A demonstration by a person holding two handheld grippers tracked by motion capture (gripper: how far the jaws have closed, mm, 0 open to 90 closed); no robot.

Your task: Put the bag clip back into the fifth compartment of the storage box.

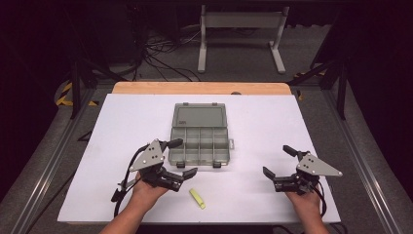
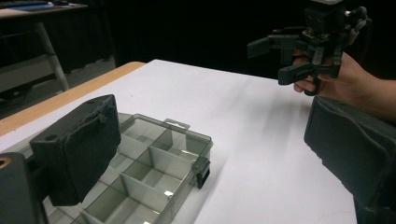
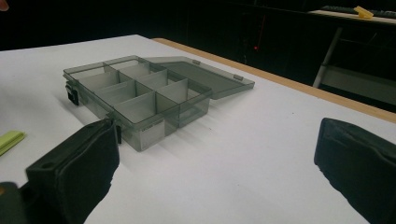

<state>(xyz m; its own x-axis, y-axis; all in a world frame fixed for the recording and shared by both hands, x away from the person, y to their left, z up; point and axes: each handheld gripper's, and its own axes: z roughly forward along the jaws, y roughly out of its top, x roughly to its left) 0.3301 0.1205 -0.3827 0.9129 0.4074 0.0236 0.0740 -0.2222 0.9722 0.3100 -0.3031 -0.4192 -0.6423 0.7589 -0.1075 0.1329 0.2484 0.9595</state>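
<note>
Lab: dark room, floor cables (image 1: 160, 53), white table (image 1: 122, 126)

High view: fixed overhead on the person's side, looking forward and down, takes in the whole white table (image 1: 272, 122) with floor and a stand behind; far from everything. Left gripper view: rides low just above the table, looks across the compartment box (image 2: 154, 172) from close in, toward the right gripper (image 2: 299, 58) farther off at upper right. Right gripper view: also low, near table level, faces the same box (image 3: 140, 93) from the opposite side, a bit farther back, wooden table edge (image 3: 299, 86) behind. All three share the box (image 1: 200, 136) and the surrounding tabletop; the yellow-green piece (image 1: 197, 198) in the high view also shows at the right gripper view's left edge (image 3: 9, 140).
</note>
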